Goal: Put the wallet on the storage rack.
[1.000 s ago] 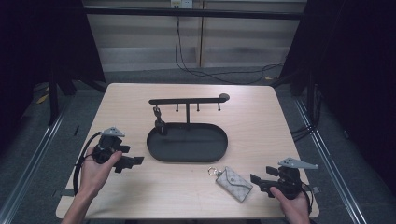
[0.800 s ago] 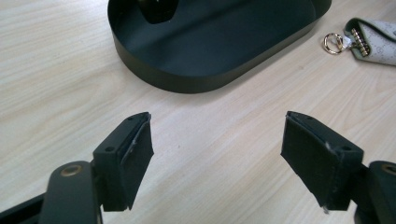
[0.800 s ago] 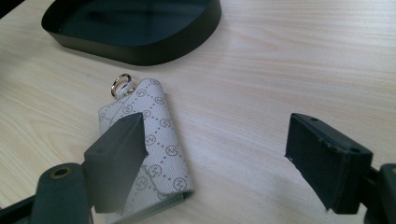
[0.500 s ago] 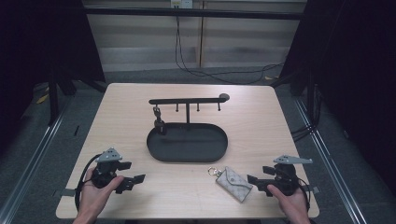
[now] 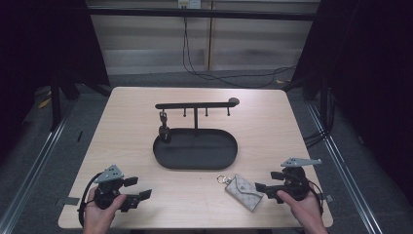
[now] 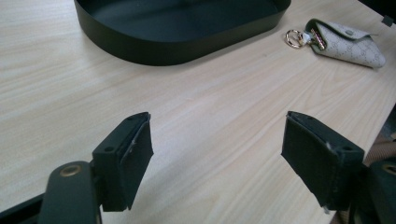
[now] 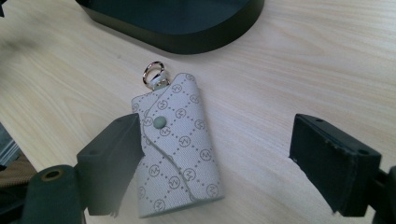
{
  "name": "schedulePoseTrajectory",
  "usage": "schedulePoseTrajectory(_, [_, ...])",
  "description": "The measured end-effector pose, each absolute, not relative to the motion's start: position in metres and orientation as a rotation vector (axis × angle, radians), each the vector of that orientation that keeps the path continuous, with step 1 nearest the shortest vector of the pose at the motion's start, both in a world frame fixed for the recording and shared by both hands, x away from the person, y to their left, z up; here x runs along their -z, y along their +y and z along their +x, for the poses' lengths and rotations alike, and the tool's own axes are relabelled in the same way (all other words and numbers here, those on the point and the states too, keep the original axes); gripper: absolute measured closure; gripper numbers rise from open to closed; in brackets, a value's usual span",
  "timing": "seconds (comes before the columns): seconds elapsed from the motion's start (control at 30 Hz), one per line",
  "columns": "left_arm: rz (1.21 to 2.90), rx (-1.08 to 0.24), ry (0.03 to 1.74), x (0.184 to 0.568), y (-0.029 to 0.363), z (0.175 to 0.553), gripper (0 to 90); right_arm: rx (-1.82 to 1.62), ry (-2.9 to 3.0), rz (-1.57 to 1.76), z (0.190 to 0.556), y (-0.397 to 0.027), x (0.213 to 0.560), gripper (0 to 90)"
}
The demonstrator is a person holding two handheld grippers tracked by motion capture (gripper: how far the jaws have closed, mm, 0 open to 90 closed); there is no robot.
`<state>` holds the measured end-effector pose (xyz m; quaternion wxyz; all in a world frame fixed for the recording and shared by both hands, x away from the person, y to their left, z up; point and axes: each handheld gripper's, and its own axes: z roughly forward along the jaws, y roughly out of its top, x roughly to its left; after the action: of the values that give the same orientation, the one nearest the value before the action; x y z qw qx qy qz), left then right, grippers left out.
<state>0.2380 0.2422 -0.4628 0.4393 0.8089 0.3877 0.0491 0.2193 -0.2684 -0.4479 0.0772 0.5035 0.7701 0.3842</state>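
Pale wooden table [image 5: 126, 131], and at its centre the black oval tray [image 5: 195, 152] with its hook rack [image 5: 195, 105]. Left gripper [image 5: 139, 187] down at the near left corner, jaws spread wide over bare wood. Right gripper [image 5: 260, 186] near right, jaws parted too, holding nothing. Between those jaws lies the patterned key pouch [image 7: 180, 149], flat, ring [image 7: 152, 73] toward the tray.

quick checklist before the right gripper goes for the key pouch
1. Right gripper open: ok, jaws spread wide.
2. Key pouch between the jaws: not ok; it sits toward one jaw, which hides its edge.
3. Pouch lying flat on the table, flap snapped shut: ok.
4. Gold ring clear of the black tray: ok, a gap shows.
5. Left gripper out of the way: ok, open, at the opposite near corner.
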Motion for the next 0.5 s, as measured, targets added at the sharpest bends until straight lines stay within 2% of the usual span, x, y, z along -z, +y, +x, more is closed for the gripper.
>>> schedulePoseTrajectory(0.5, [2.006, -0.126, 0.979, 0.466, 0.246, 0.229, 23.0, -0.99, 2.536, 1.412, 0.239, -0.233, 0.443, 19.8])
